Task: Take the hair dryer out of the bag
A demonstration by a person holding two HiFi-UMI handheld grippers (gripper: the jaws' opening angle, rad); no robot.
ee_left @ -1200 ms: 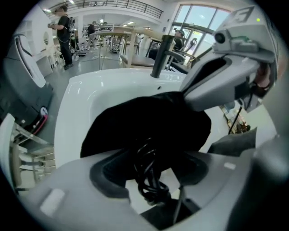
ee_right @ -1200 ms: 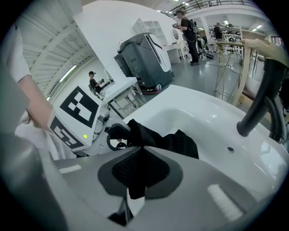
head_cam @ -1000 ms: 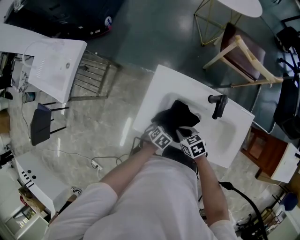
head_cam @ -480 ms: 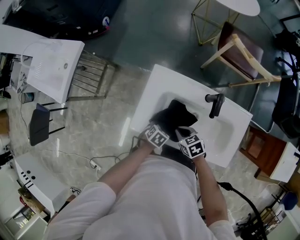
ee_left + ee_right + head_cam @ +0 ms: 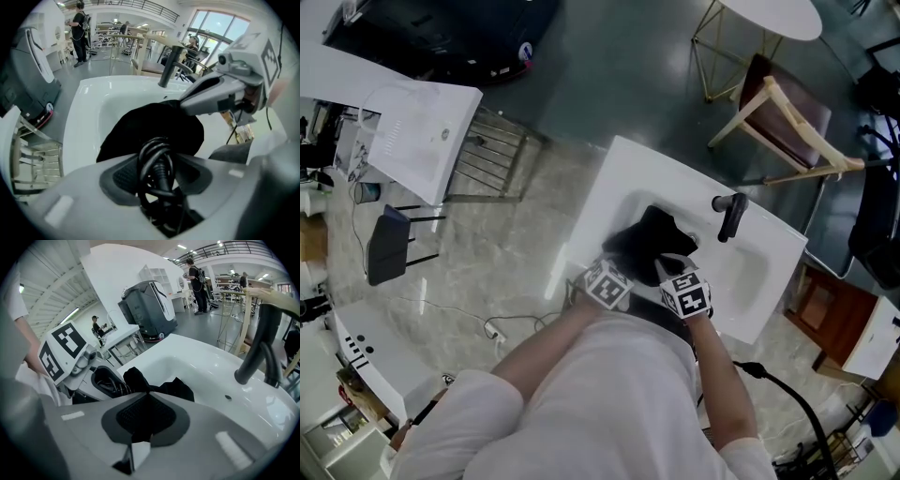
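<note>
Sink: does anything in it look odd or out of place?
Yes: a black bag lies crumpled in the white sink by the faucet. The right tool pinches its fabric; the left tool, jaws just closing, grips a coiled black cord.

The hall is bright and evenly lit. Daylight comes through the tall windows (image 5: 213, 28) on the far side, which wash out to a pale blue-white, and strip lights (image 5: 182, 246) on the ceiling add to it. The glossy white basin (image 5: 609, 202) throws back soft highlights, and the polished floor (image 5: 511, 239) carries a pale streak of glare. The black bag (image 5: 652, 239) reads as a flat dark patch with almost no detail in its folds. Shadows are faint. Both gripper views bulge like a fishbowl and darken to black at the corners, and the coiled cord (image 5: 157, 168) nearest the lens is soft.
</note>
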